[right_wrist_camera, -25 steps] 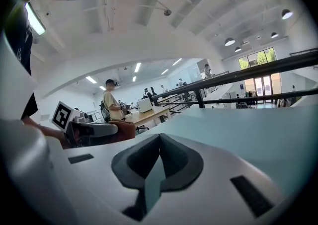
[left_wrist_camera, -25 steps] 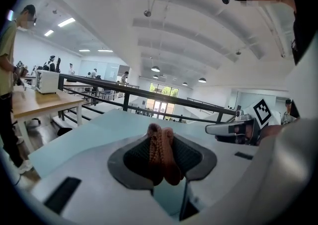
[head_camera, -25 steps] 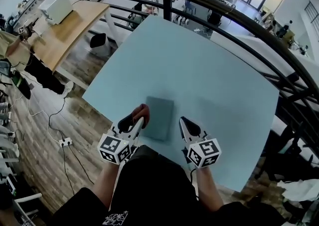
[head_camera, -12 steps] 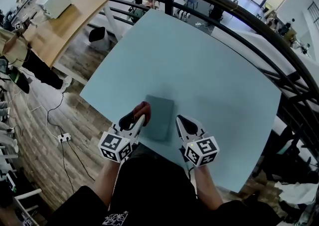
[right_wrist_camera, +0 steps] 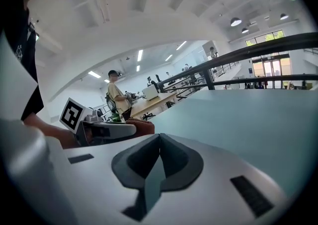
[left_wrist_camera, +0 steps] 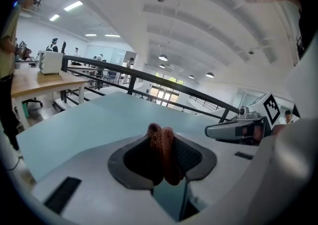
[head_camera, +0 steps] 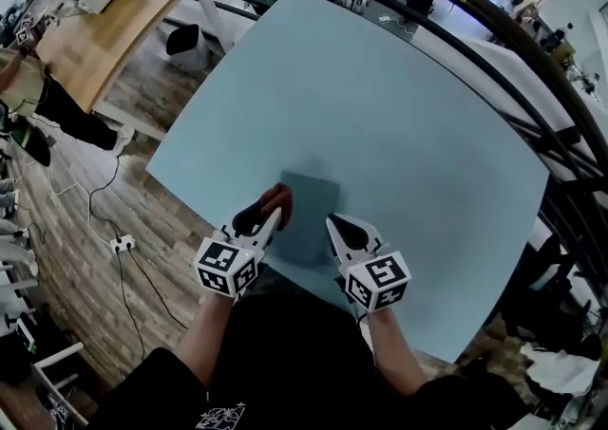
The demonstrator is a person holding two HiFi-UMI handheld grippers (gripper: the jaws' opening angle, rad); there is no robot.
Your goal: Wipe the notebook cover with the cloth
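Holding a bunched rust-red cloth (left_wrist_camera: 160,145) tight in the left gripper (head_camera: 273,213), with a fold poking up past the tips. Holding the right gripper (head_camera: 334,225) pinched closed on nothing, tips together, only a sliver of teal showing through lower down. Working over a dark teal notebook (head_camera: 312,200) lying flat near the front edge of a pale blue table (head_camera: 399,105). Carrying the cloth right at the notebook's left edge, towards its far corner; hard to say from above whether pressing on the cover or hanging just over it. Resting the empty right gripper by the near right edge of the notebook, perhaps to steady it, though impossible to confirm contact. Judging by this: cloth picked up and at the cover, so the fetching done; wiping either barely begun or about to begin. No streak, damp patch or cleaner band visible on the cover to mark ground covered. Left to do, most likely: sweeping the cloth across the whole cover from the left edge to the right, then lifting off.
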